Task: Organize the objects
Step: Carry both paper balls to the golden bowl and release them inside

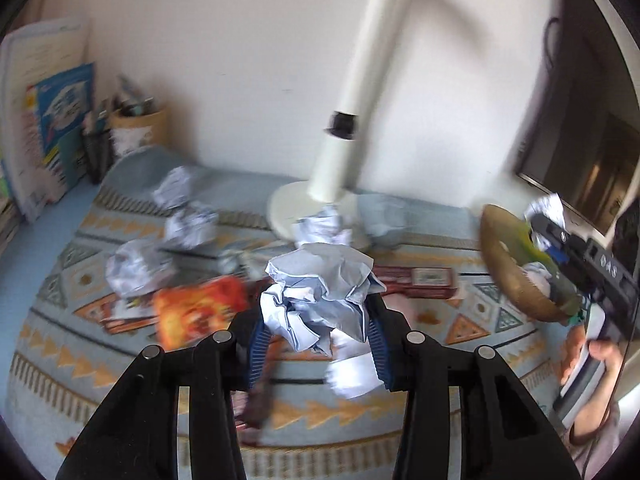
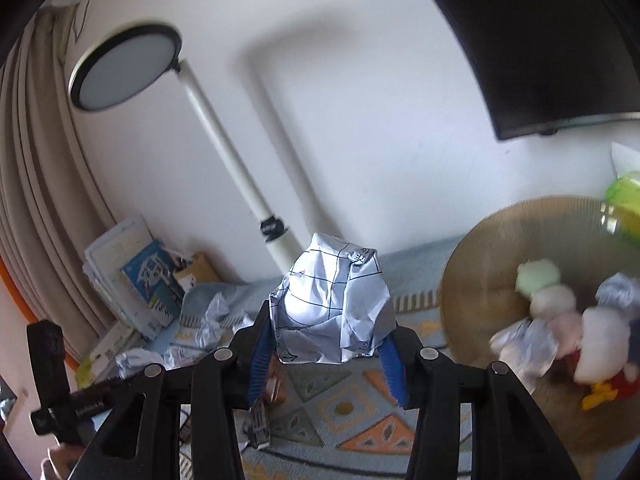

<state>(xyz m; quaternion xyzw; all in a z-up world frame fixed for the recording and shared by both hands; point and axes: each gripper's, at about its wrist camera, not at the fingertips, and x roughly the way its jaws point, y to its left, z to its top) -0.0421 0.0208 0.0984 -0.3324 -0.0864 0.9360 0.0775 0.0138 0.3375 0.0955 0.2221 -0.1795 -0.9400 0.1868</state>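
My left gripper (image 1: pixel 318 320) is shut on a crumpled white paper ball (image 1: pixel 320 296) and holds it above the patterned cloth (image 1: pixel 80 340). My right gripper (image 2: pixel 326 340) is shut on another crumpled paper ball with black grid lines (image 2: pixel 330 304), held just left of the round woven basket (image 2: pixel 480 272). The basket holds paper balls and soft toys (image 2: pixel 600 340); it also shows in the left wrist view (image 1: pixel 504 264) at the right, beside the right gripper's body (image 1: pixel 600 268). Several more paper balls (image 1: pixel 188 224) lie on the cloth.
A white desk lamp (image 1: pixel 352 120) stands on its base at the back middle. An orange snack packet (image 1: pixel 196 308) and a brown box (image 1: pixel 420 280) lie on the cloth. Books (image 1: pixel 52 120) and a pen holder (image 1: pixel 136 128) stand back left. A dark monitor (image 1: pixel 592 120) is at right.
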